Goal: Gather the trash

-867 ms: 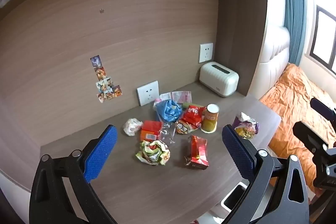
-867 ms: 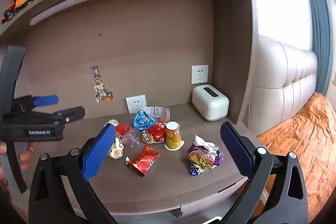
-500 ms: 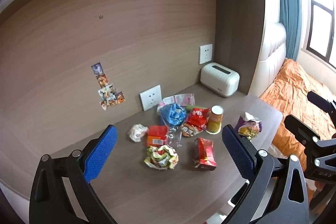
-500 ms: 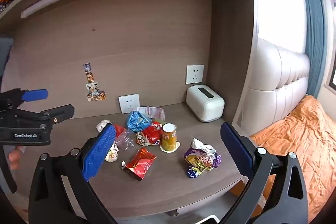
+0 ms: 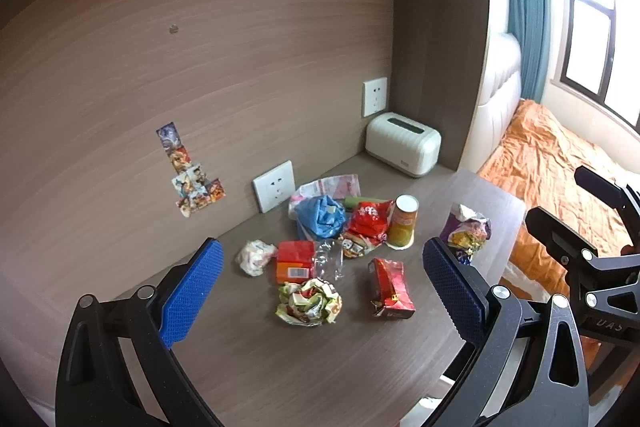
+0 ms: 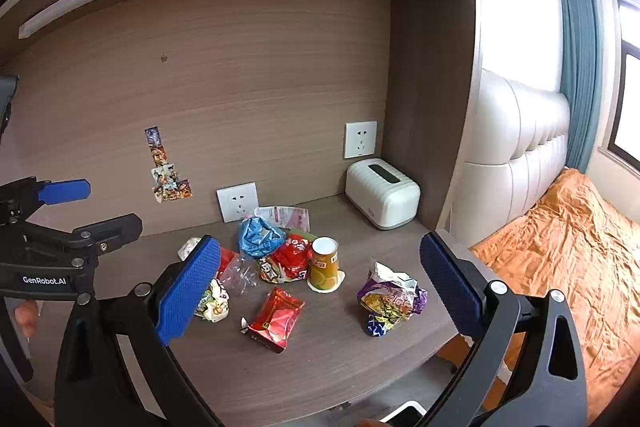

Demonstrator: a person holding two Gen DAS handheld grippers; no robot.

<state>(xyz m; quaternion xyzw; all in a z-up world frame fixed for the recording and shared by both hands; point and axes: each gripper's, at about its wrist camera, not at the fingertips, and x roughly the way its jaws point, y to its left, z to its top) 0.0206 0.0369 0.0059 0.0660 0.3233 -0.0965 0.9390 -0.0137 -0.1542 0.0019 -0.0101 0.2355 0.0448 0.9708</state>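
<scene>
On the brown wood-grain desk [image 6: 304, 367] set into the shelving alcove, we find the job not yet begun: every scrap of litter lies untouched, and we judge that all the collecting is left. We see no bin for certain; a white-rimmed shape at the bottom edge of the right wrist view may be one, but we cannot tell. At the back corner stands the cream ribbed box with a dark slot on top [image 6: 382, 193], which we take for a furnishing, not rubbish. Largest of the trash is the crumpled purple and gold foil snack bag [image 6: 390, 301], well apart from the heap, near the desk's bed-side edge. Next comes the scrunched blue plastic bag [image 5: 320, 215] near the wall socket, touching the red foil packet with white print [image 5: 368, 219]. Just beside that stands the upright orange paper cup [image 5: 403, 221]. Nearer us lie the flattened red foil pouch [image 5: 390, 287], the crumpled green and white wrapper [image 5: 310, 303], the small orange carton [image 5: 295, 261] and the white paper wad [image 5: 256, 257]. Our left gripper [image 5: 320, 291] and our right gripper [image 6: 318, 289] both hover above the desk with jaws spread wide and nothing between the blue pads.
</scene>
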